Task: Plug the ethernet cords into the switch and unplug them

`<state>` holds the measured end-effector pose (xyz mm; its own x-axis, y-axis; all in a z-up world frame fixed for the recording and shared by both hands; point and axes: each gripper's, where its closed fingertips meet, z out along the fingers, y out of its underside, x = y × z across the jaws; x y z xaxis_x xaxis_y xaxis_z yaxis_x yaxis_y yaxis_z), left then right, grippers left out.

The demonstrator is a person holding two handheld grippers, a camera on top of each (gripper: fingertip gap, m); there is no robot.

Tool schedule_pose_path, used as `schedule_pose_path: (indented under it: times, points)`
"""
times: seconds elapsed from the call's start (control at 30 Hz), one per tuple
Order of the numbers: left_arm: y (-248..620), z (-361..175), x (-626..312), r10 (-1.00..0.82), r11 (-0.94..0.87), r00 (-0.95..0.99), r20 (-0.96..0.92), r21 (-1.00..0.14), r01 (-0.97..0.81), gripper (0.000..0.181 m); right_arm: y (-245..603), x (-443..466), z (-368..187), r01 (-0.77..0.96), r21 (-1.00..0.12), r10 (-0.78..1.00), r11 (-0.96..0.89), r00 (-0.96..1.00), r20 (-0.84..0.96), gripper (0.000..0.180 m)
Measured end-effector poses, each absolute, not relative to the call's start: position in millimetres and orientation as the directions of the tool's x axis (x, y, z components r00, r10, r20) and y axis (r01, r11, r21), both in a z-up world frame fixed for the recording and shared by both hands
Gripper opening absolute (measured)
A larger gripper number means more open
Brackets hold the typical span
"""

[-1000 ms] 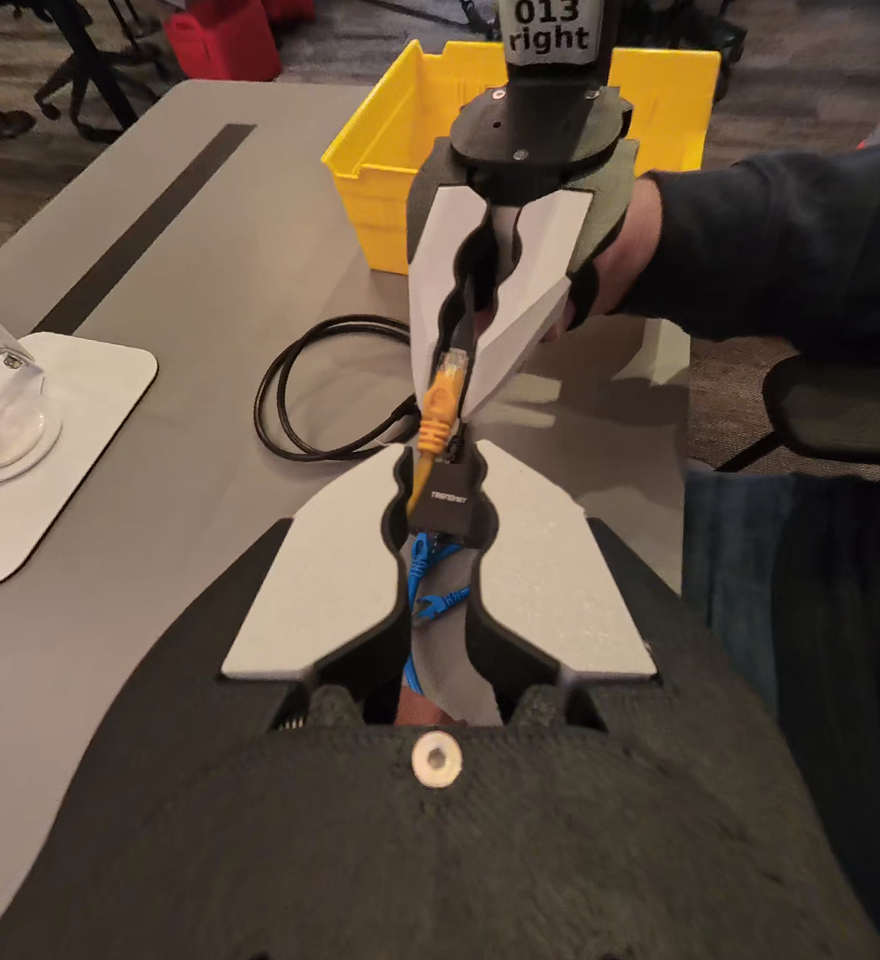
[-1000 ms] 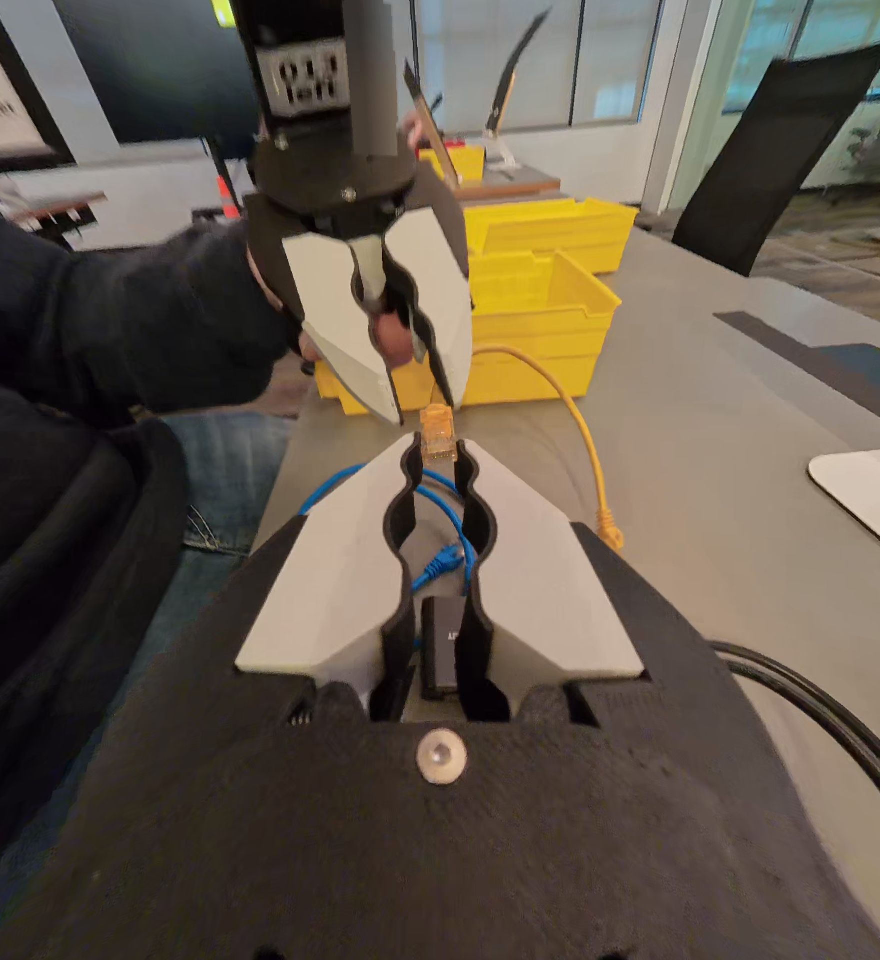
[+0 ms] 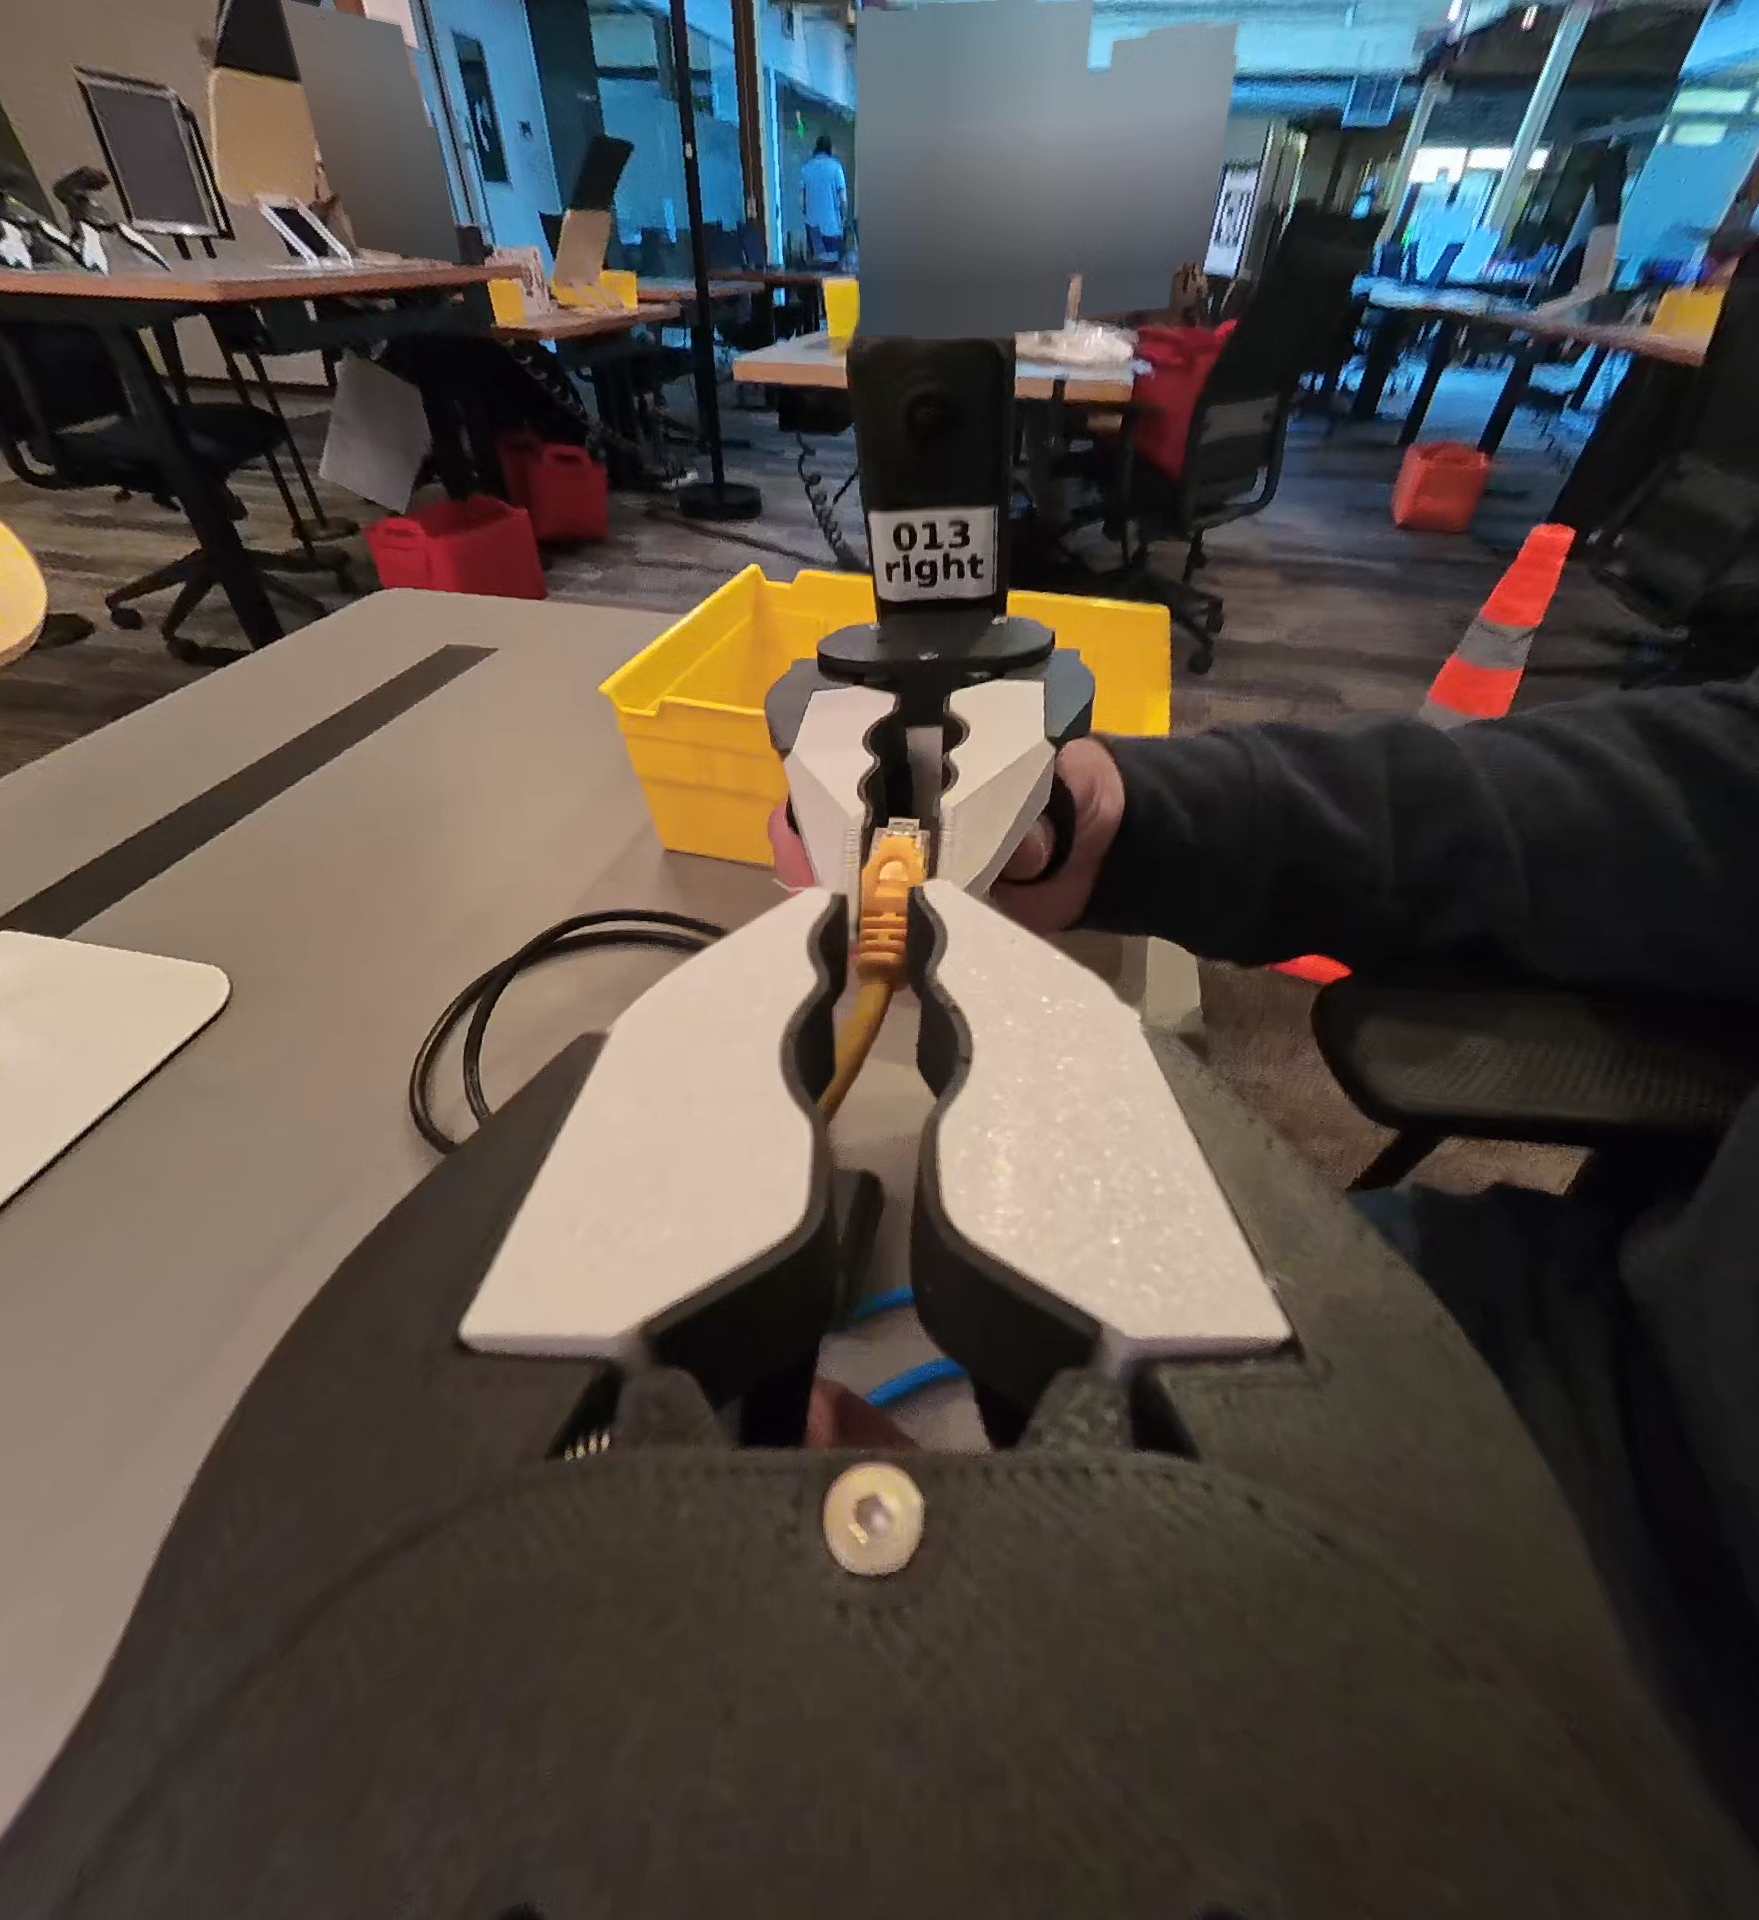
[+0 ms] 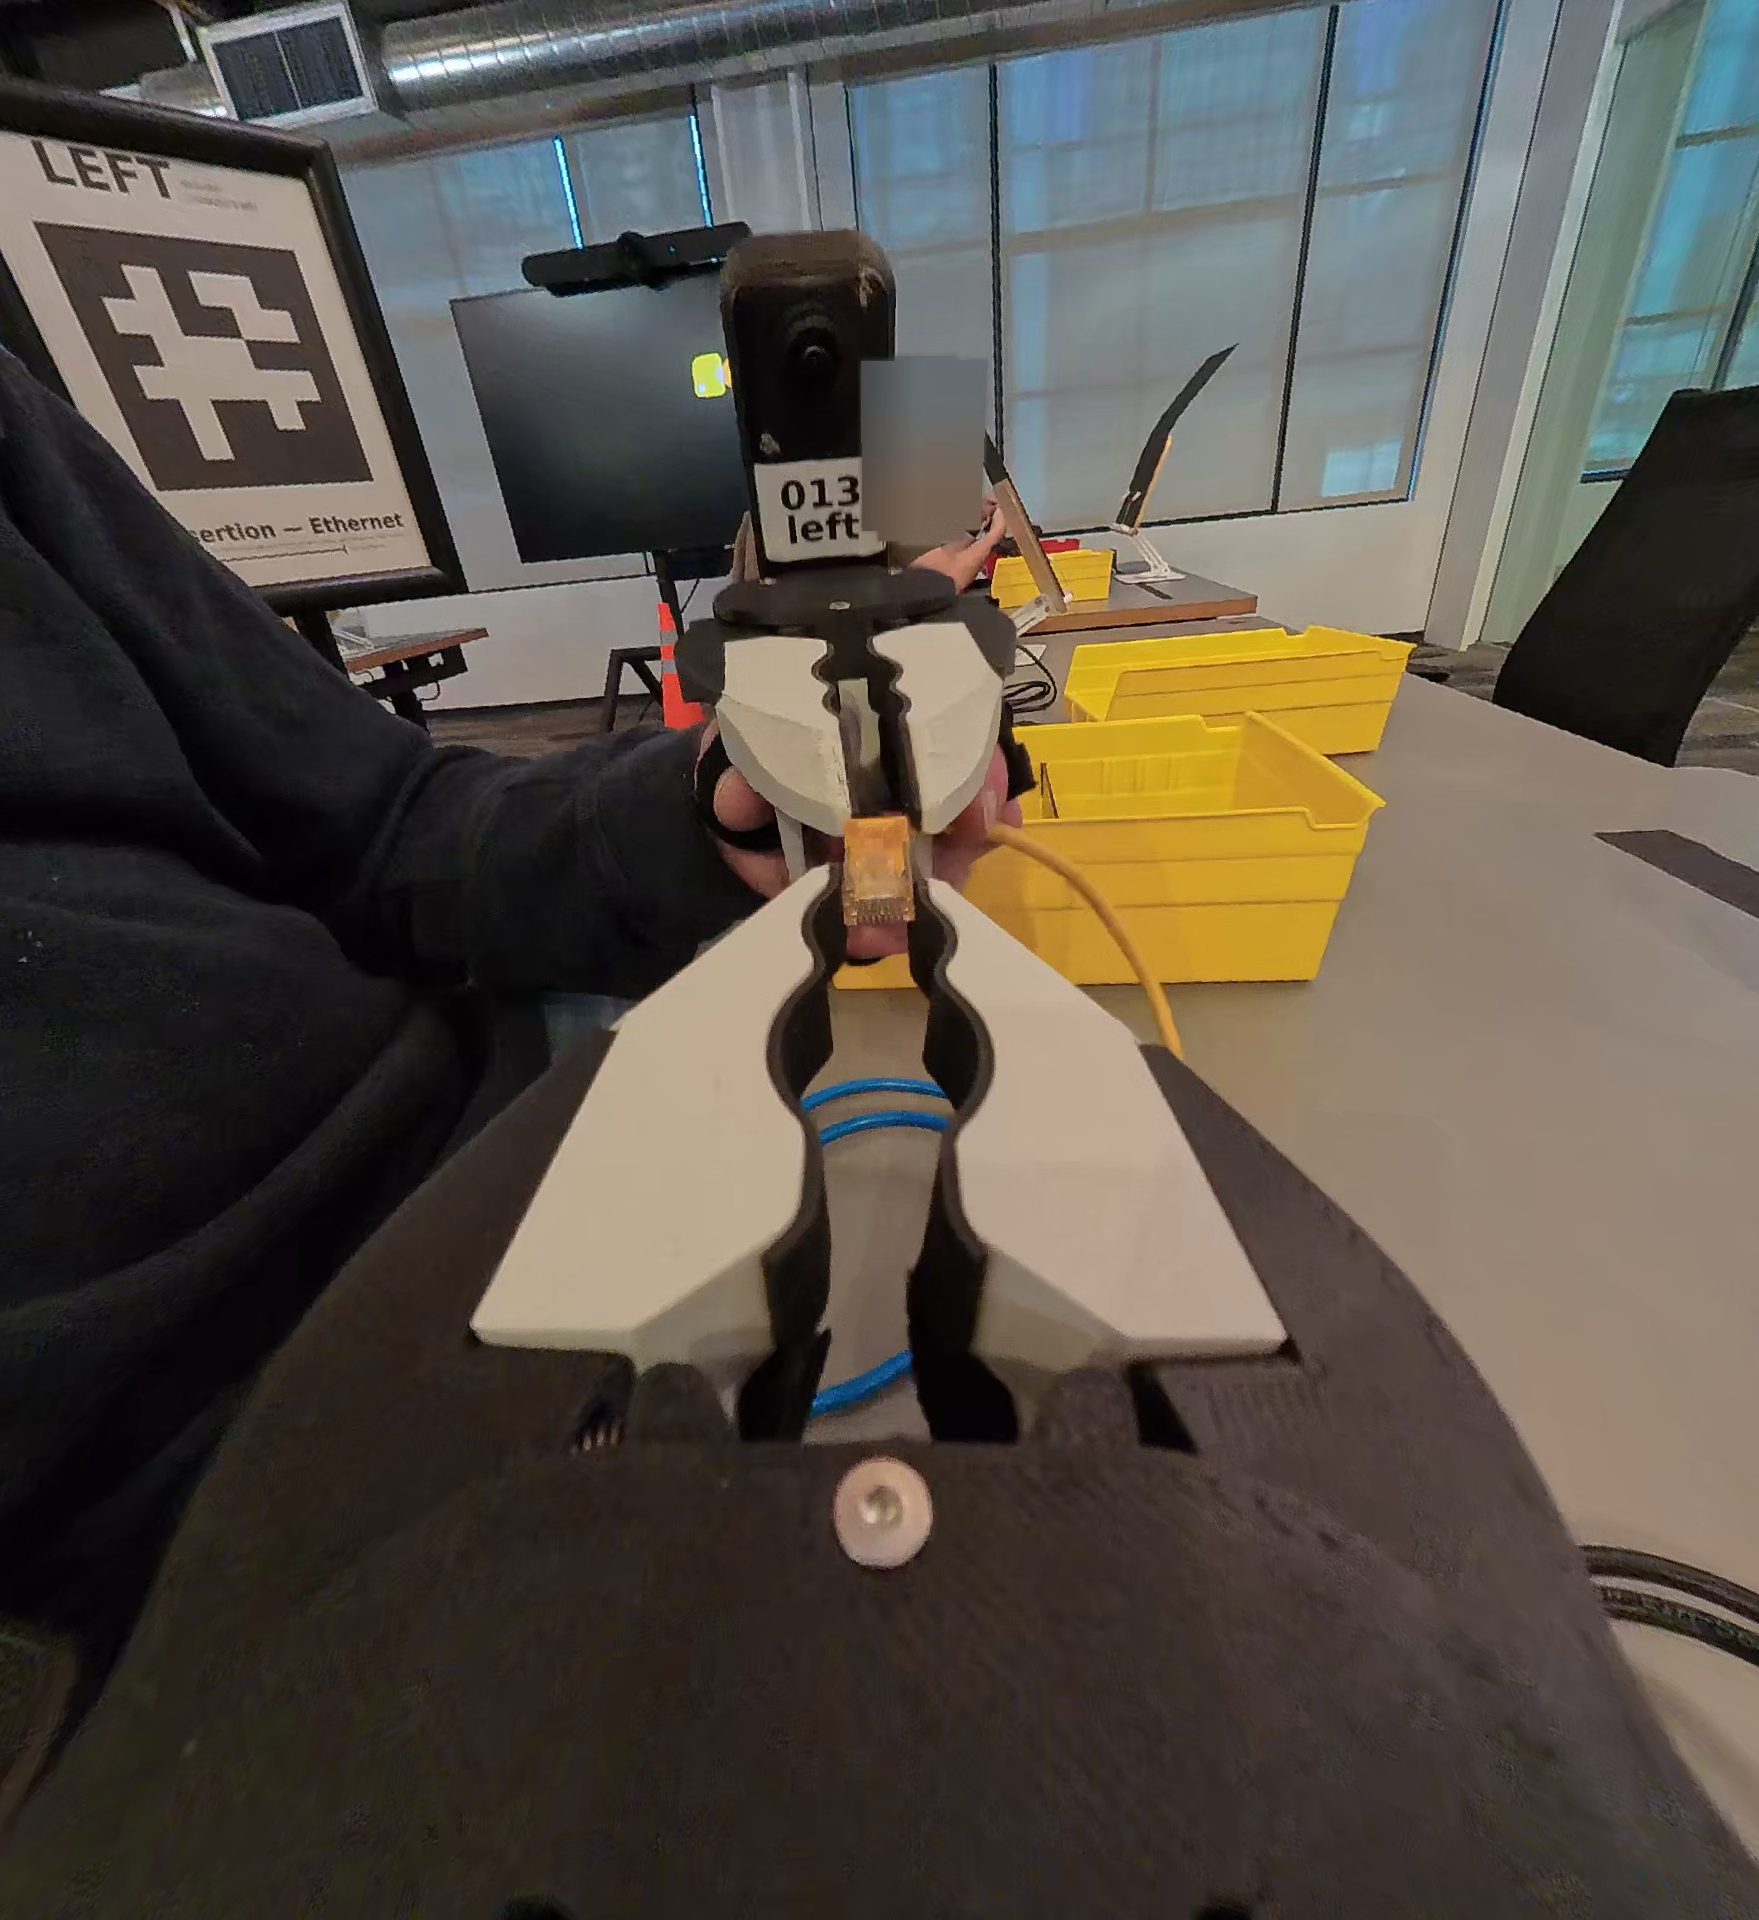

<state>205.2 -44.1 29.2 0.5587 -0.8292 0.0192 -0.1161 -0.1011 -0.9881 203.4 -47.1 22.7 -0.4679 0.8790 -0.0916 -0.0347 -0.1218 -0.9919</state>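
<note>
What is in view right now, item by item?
Orange cable: one, orange, plug between the two grippers' tips, cord dropping toward the table.
Blue cable: one, blue, coiled on the table under the grippers.
Black cable: one, black, looped on the table.
Bins: three, yellow, on the table; two past the left gripper, one past the right.
Flat stand: one, white, on the table's left side in the left wrist view.
Table: one, grey.
Left gripper: shut on the orange cable's plug boot.
Right gripper: tips flank the plug end; grip unclear.
Hands: two, one holding each gripper.
</note>
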Motion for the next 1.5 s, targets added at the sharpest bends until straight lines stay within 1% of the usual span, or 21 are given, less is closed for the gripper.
schedule_pose_path:
  times: [0.1, 0.13, 0.17, 0.23, 0.37, 0.47, 0.53, 0.63, 0.67, 0.7, 0.8, 0.93, 0.97, 1.0, 1.03, 1.13, 1.27, 1.33, 1.4, 1.43, 1.5]
  points:
    - [-45.5, 32.3, 201.0, -0.833, -0.091, 0.553, -0.031, -0.977, -0.192, 0.014, -49.8, 202.9, 23.8, -0.037, -0.992, 0.873, -0.123, -0.479, -0.090, 0.010]
    - [-46.7, 35.0, 199.8, -0.839, -0.092, 0.543, -0.038, -0.973, -0.210, 0.019, -50.2, 203.1, 24.6, -0.036, -0.992, 0.872, -0.119, -0.481, -0.087, 0.010]
    - [-47.0, 37.1, 197.8, -0.841, -0.099, 0.540, -0.047, -0.966, -0.237, 0.029, -50.9, 203.4, 24.4, -0.032, -0.994, 0.873, -0.108, -0.482, -0.080, 0.010]
    - [-44.8, 43.5, 190.9, -0.832, -0.094, 0.547, -0.090, -0.949, -0.300, 0.038, -54.1, 204.8, 25.0, -0.026, -0.995, 0.867, -0.093, -0.494, -0.068, 0.010]
    - [-47.6, 56.4, 190.1, -0.870, -0.101, 0.483, -0.100, -0.922, -0.374, 0.043, -64.4, 203.4, 23.5, -0.002, -0.999, 0.851, -0.053, -0.523, -0.044, 0.010]
    - [-57.7, 33.6, 198.7, -0.921, -0.149, 0.384, -0.066, -0.851, -0.503, 0.048, -68.7, 202.5, 28.5, -0.017, -0.999, 0.843, -0.052, -0.536, -0.035, 0.010]
    - [-63.9, 16.5, 202.5, -0.936, -0.162, 0.347, -0.050, -0.817, -0.554, 0.046, -67.4, 204.1, 31.2, -0.028, -0.998, 0.845, -0.056, -0.533, -0.033, 0.010]
    - [-64.9, 8.8, 205.0, -0.933, -0.161, 0.356, -0.049, -0.830, -0.535, 0.034, -62.4, 208.4, 34.6, -0.059, -0.994, 0.846, -0.096, -0.530, -0.050, 0.010]
    - [-61.7, 8.9, 204.0, -0.923, -0.158, 0.381, -0.061, -0.841, -0.517, 0.027, -60.0, 209.4, 35.4, -0.069, -0.992, 0.848, -0.108, -0.527, -0.056, 0.010]
    - [-58.6, 11.7, 203.8, -0.912, -0.148, 0.404, -0.069, -0.863, -0.483, 0.024, -57.8, 210.2, 36.0, -0.078, -0.990, 0.849, -0.120, -0.524, -0.062, 0.010]
    - [-54.0, 26.7, 207.8, -0.881, -0.108, 0.471, -0.047, -0.948, -0.299, 0.014, -52.0, 212.3, 40.4, -0.110, -0.981, 0.849, -0.161, -0.522, -0.080, 0.010]
    - [-51.2, 24.6, 215.0, -0.847, -0.069, 0.530, -0.041, -0.980, -0.186, 0.012, -51.9, 212.2, 38.9, -0.111, -0.979, 0.846, -0.170, -0.526, -0.088, 0.009]
    - [-48.6, 25.6, 215.6, -0.834, -0.066, 0.551, -0.034, -0.985, -0.161, 0.017, -54.9, 211.8, 37.2, -0.109, -0.981, 0.841, -0.161, -0.535, -0.078, 0.000]
    - [-48.9, 25.9, 216.6, -0.834, -0.053, 0.550, -0.042, -0.986, -0.156, 0.012, -54.3, 210.1, 37.5, -0.114, -0.979, 0.846, -0.168, -0.526, -0.083, 0.000]
    - [-50.2, 25.0, 218.6, -0.840, -0.062, 0.542, -0.031, -0.986, -0.152, 0.012, -56.2, 210.3, 37.6, -0.112, -0.978, 0.838, -0.173, -0.538, -0.086, 0.000]
    - [-43.0, 10.8, 212.5, -0.818, -0.098, 0.573, -0.045, -0.971, -0.217, 0.010, -52.4, 205.8, 25.1, -0.041, -0.990, 0.856, -0.135, -0.508, -0.096, 0.000]
    - [-42.3, 0.4, 206.2, -0.815, -0.110, 0.573, -0.080, -0.951, -0.289, 0.010, -46.9, 202.7, 18.5, 0.010, -0.994, 0.879, -0.109, -0.466, -0.101, 0.001]
    - [-46.0, -0.9, 202.6, -0.828, -0.118, 0.554, -0.090, -0.937, -0.328, 0.009, -39.9, 205.0, 27.0, 0.002, -0.996, 0.901, -0.089, -0.426, -0.081, 0.019]
    - [-48.9, -4.0, 201.7, -0.837, -0.133, 0.538, -0.105, -0.913, -0.386, 0.009, -37.5, 203.1, 25.5, 0.050, -0.999, 0.930, 0.021, -0.366, 0.002, 0.040]
    - [-49.4, -7.2, 202.2, -0.838, -0.143, 0.533, -0.117, -0.896, -0.421, 0.009, -41.0, 202.0, 25.9, 0.070, -0.996, 0.928, 0.049, -0.372, 0.020, 0.041]
    - [-50.6, -12.1, 204.8, -0.845, -0.156, 0.518, -0.133, -0.866, -0.475, 0.009, -48.4, 197.8, 20.0, 0.132, -0.987, 0.919, 0.090, -0.394, 0.032, 0.034]
